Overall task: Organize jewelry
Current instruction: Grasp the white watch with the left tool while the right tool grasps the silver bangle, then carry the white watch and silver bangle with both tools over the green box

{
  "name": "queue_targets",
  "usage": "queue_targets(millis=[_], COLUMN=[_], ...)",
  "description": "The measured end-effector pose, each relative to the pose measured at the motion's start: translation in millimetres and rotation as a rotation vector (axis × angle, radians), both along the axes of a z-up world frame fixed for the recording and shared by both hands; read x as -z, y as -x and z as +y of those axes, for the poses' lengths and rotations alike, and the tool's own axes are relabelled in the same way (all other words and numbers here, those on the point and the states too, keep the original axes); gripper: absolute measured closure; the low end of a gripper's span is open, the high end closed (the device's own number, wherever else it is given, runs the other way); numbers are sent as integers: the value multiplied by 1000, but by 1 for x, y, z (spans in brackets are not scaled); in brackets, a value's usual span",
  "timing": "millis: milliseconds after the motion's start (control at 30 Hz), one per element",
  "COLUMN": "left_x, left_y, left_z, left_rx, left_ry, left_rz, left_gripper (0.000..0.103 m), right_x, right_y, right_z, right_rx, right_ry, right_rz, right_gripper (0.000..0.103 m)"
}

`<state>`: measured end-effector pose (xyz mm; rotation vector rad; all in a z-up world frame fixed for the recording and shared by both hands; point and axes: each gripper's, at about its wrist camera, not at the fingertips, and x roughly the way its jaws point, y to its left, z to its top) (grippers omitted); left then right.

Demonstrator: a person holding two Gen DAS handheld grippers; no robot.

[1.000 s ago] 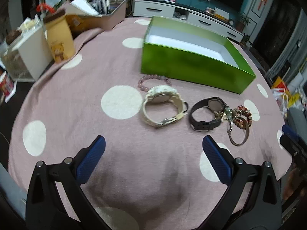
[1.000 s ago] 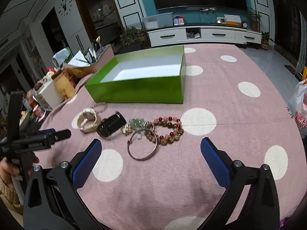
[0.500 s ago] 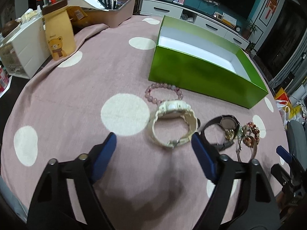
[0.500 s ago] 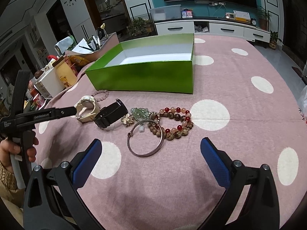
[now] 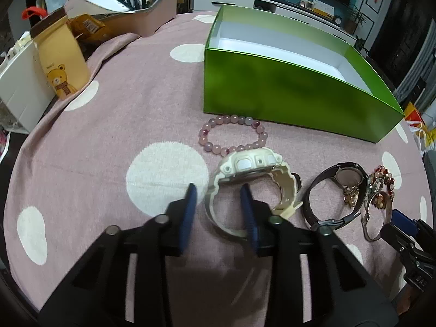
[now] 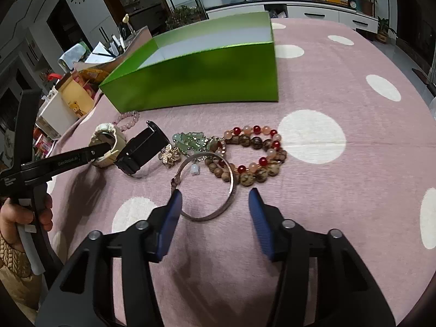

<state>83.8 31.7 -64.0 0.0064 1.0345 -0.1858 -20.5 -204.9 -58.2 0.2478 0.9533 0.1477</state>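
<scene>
A cream watch (image 5: 252,175) lies on the pink dotted cloth in front of the open green box (image 5: 286,92). My left gripper (image 5: 218,190) is partly closed, its two blue pads on either side of the watch's near strap, one pad inside the loop. A pink bead bracelet (image 5: 231,133) lies behind the watch. My right gripper (image 6: 215,199) is open around the near side of a silver bangle (image 6: 207,188). A black watch (image 6: 141,150), a green charm piece (image 6: 190,140) and a red-brown bead bracelet (image 6: 253,158) lie beyond it.
A yellow bear-print bag (image 5: 61,57) and a white box (image 5: 19,81) stand at the far left. A pen tray (image 5: 136,8) sits at the back. The table edge curves close on the right (image 6: 425,125).
Both grippers have moved forward and narrowed. The left one now straddles the cream watch's strap; the right one has come up to the silver bangle.
</scene>
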Motion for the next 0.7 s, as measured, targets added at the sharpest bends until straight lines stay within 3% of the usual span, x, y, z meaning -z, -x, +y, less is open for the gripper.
queue_targets(millis=[100,200,300,500,700], left_x=[1,1,0,-8,-24], left_y=[-2,-3,-2,8,18], left_z=[2,4,6,10,15], left_rx=[6,9,6,9,0], left_ry=[-1,9,17,35,55], left_rz=[-4,-4,-10,-43,-73], left_gripper=[89,90,92,92,92], right_x=[2,3,3,-3,-27], right_y=[-4,-7,-6,-1,11], right_z=[5,6,3,0,-1], right_rx=[6,18,31,54,53], right_ry=[42,80,97,103,102], right_rz=[-7,-7,-8,-41,-133], right_gripper=[71,87,96,100,100])
